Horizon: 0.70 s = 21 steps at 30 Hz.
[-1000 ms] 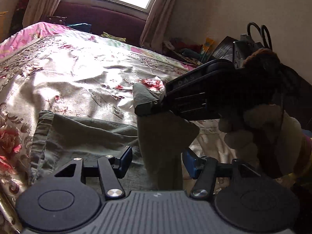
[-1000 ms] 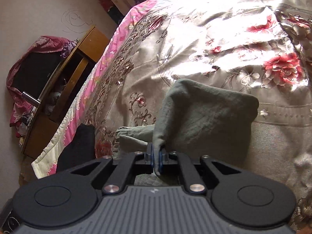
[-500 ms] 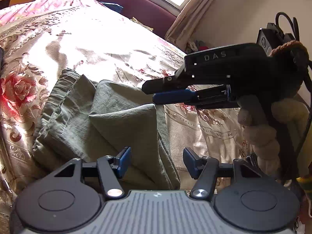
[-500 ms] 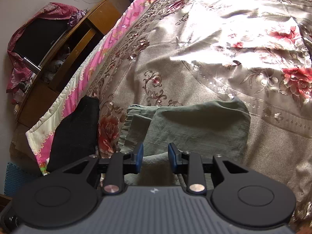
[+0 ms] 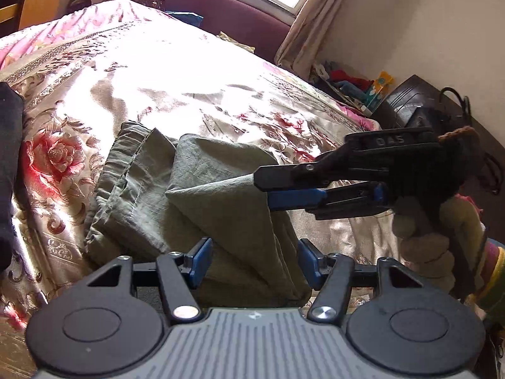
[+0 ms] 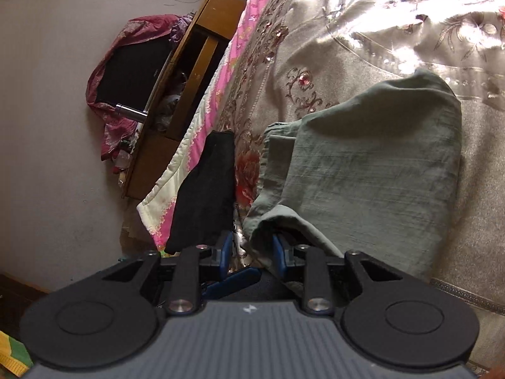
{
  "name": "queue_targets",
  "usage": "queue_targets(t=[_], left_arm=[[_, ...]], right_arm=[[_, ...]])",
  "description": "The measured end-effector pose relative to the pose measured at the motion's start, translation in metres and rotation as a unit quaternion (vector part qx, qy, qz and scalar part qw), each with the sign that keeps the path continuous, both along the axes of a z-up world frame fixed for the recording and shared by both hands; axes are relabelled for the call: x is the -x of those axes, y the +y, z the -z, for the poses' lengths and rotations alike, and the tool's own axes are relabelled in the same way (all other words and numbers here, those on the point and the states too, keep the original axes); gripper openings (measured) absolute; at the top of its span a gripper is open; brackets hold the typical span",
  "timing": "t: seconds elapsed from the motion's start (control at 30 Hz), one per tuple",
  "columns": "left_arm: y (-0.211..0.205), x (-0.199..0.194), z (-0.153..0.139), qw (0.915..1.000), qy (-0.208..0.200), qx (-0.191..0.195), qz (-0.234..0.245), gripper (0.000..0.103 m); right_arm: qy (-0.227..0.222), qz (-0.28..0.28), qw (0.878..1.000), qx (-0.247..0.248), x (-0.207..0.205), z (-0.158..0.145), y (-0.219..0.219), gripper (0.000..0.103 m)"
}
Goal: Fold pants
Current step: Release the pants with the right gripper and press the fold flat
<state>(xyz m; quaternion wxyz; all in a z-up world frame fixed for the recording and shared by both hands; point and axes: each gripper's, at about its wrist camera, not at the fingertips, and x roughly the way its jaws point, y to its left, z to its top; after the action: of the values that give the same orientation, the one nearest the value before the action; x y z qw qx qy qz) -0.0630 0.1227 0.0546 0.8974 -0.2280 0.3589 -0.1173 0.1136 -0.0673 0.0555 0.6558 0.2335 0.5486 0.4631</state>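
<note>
The grey-green pants (image 5: 202, 195) lie folded in a rough bundle on the floral bedspread (image 5: 157, 79); they also show in the right wrist view (image 6: 363, 170). My left gripper (image 5: 252, 260) is open, its blue pads on either side of the bundle's near edge, holding nothing. My right gripper (image 6: 252, 248) is open at the pants' near left corner, and the cloth edge hangs between its pads. The right gripper also shows in the left wrist view (image 5: 262, 186), jaws apart beside the top fold.
A black garment (image 6: 205, 189) lies at the bed's edge left of the pants. A wooden cabinet (image 6: 176, 94) with clutter stands by the wall. A window and curtains (image 5: 303, 15) are beyond the bed, and dark bags (image 5: 419, 110) at the right.
My right gripper was shut on a raised fold of the pants. It opened, the fold dropped flat onto the bundle, and the gripper drew back to the near corner. My left gripper stayed open.
</note>
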Motion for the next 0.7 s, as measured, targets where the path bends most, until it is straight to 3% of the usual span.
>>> queue_targets(t=[0.13,0.23,0.33,0.5,0.63,0.7], left_arm=[[0.002,0.001,0.0,1.0,0.004,0.001,-0.003,0.071],[0.004,0.005,-0.002,0.9999,0.007,-0.002,-0.008,0.071],[0.006,0.011,-0.003,0.9997,0.014,-0.008,-0.02,0.071],[0.008,0.021,-0.008,0.9984,0.024,-0.018,-0.048,0.072],[-0.005,0.009,-0.006,0.9961,0.038,-0.065,-0.046,0.072],[-0.009,0.002,0.0,0.9955,0.053,-0.069,-0.039,0.073]], right_arm=[[0.016,-0.043,0.998,-0.036,0.016,-0.018,-0.005,0.03],[-0.049,-0.052,0.997,0.001,0.028,-0.033,-0.001,0.03],[-0.039,-0.023,0.999,-0.018,0.017,-0.031,-0.004,0.03],[-0.112,0.044,0.99,0.075,-0.011,-0.027,0.019,0.041],[-0.112,0.066,0.985,0.114,-0.03,-0.015,0.054,0.041],[-0.116,0.069,0.98,0.143,-0.035,-0.011,0.074,0.041]])
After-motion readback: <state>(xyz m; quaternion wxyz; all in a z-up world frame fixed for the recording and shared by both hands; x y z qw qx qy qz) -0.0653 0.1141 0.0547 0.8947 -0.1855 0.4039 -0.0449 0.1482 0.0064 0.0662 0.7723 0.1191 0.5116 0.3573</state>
